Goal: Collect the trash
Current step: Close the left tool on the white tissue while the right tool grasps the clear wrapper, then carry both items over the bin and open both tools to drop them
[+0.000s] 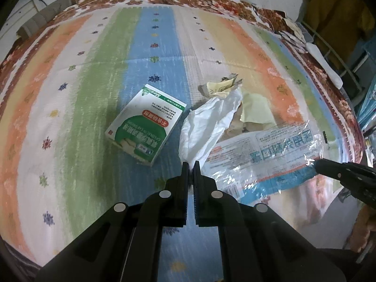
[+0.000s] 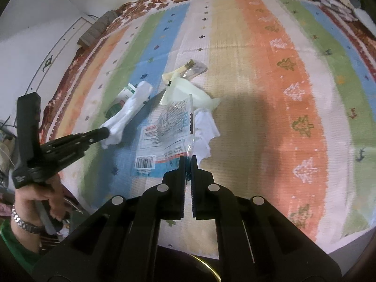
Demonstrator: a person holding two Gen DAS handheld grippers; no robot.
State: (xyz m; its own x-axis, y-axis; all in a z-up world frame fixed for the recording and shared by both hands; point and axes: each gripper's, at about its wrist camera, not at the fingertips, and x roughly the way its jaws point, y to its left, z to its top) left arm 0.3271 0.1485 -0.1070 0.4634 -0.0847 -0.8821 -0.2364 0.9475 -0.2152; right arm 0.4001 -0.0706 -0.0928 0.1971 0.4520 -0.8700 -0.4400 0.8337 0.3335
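The green-and-white box reads "Mea" upside down at its 12 o'clock edge; its Chinese print I can't make out. The clear plastic wrapper carries a barcode and blue and red print too small to read. My left tool is pressed together, pinching the near end of the white tissue, which lies on the striped mat just beside the box at its 3 o'clock. My right tool is pinched shut on the wrapper's edge. Crumpled yellow wrappers lie at 12 o'clock, partly hidden
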